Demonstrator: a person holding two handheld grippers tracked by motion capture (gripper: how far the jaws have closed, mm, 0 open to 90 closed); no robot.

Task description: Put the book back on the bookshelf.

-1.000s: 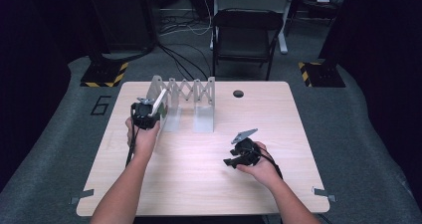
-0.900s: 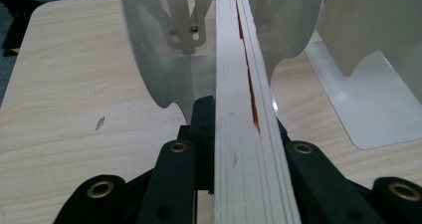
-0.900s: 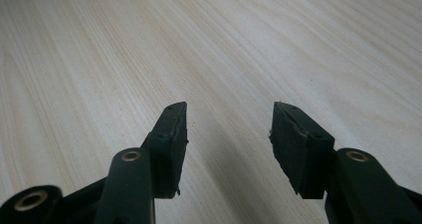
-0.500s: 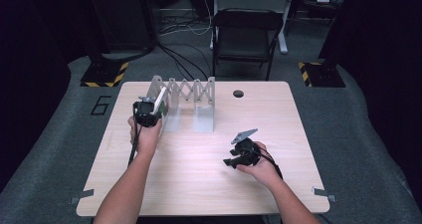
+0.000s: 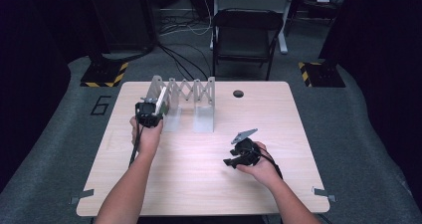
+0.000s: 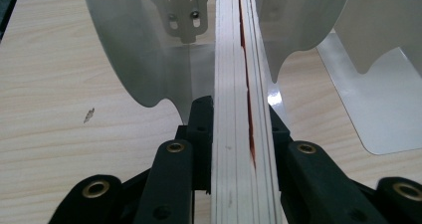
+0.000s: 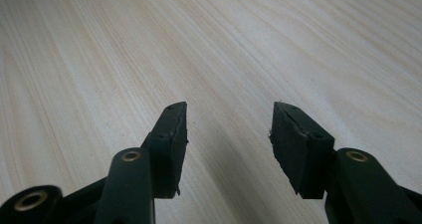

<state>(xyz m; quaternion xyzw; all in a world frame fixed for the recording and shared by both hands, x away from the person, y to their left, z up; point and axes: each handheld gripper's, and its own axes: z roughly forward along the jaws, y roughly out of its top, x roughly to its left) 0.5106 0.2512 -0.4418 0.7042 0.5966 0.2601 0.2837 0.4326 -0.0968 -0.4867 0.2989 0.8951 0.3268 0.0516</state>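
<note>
- The left gripper is held up by the person's left hand at the left end of the grey metal accordion-style file rack; the forearm reaches in from the table's near edge.
- Its jaws are clamped on a thin cream-edged book with a red streak along its page edge, standing upright on edge; the book's far end runs in between two of the rack's grey divider plates.
- The right gripper lies low over the pale wooden table, well apart from the rack, jaws half spread with nothing between them.
- Bare tabletop lies between both hands and towards the right edge; the rack stands near the far edge, beside a small round black hole.
- The book's cover and far end are hidden by the plates, and its near end is cut off at the bottom of the left gripper view.
</note>
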